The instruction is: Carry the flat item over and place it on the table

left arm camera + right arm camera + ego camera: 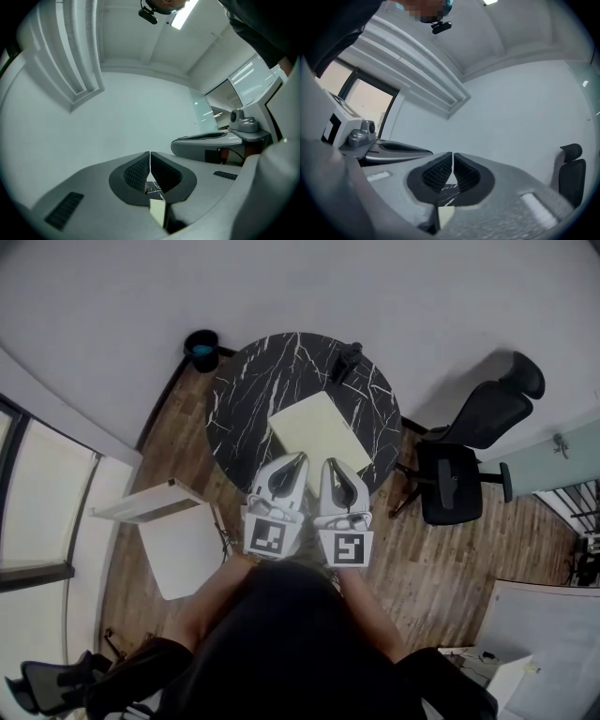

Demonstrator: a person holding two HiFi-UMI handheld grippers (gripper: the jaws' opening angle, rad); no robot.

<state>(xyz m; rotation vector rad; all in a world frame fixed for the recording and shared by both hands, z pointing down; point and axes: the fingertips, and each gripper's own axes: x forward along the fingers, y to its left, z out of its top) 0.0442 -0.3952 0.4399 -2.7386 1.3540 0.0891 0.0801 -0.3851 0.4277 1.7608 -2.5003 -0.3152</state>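
Observation:
A pale yellow flat sheet [319, 427] lies on the round black marble table [244, 399], reaching toward its near right edge. My left gripper [300, 457] and right gripper [330, 465] sit side by side over the sheet's near edge. In the left gripper view the left gripper [150, 161] has its pads meeting, and a strip of the sheet [158, 213] shows low in the gap, with marble [153, 188] beyond. The right gripper [453, 159] looks the same, shut, with the sheet [445, 215] under the jaws. I see nothing pinched between either pair of pads.
A dark object [347, 357] stands at the table's far side. A black office chair [464, 451] is right of the table. White panels [178, 545] rest on the wood floor to the left. A small dark bin [201, 345] stands by the wall.

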